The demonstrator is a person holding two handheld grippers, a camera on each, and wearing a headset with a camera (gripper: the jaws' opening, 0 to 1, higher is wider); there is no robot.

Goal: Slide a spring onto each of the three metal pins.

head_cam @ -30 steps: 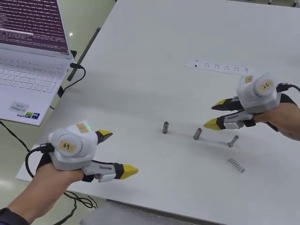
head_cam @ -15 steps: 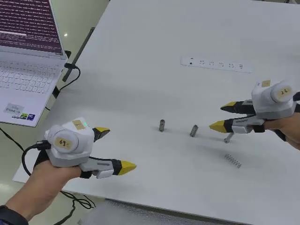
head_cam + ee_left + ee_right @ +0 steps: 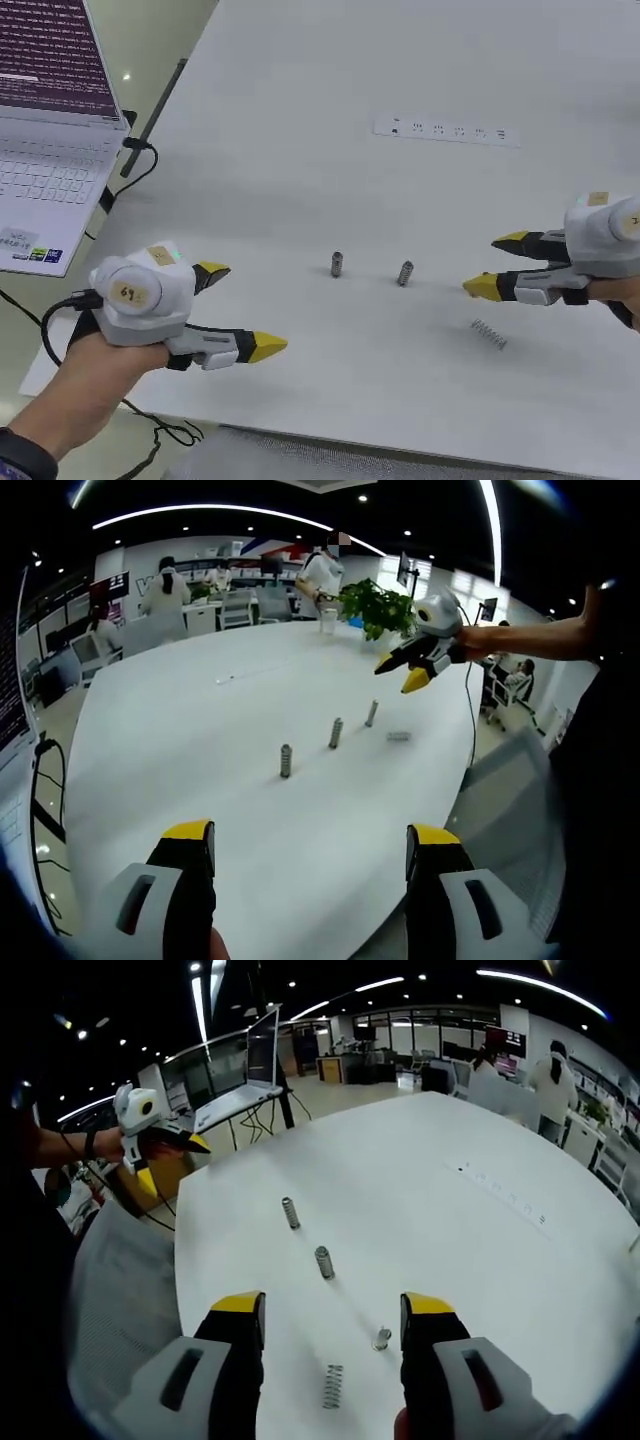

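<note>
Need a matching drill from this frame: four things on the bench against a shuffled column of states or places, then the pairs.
Things:
1. loose spring
2. pin nearest the loose spring
3. left-hand pin of the head view
4. power strip

States or places:
A. upright, spring already on it
B. far side of the table, beyond the pins
C. lies flat, on no pin
D. no spring on it yet

Pairs: 1-C; 2-D; 3-A; 4-B
</note>
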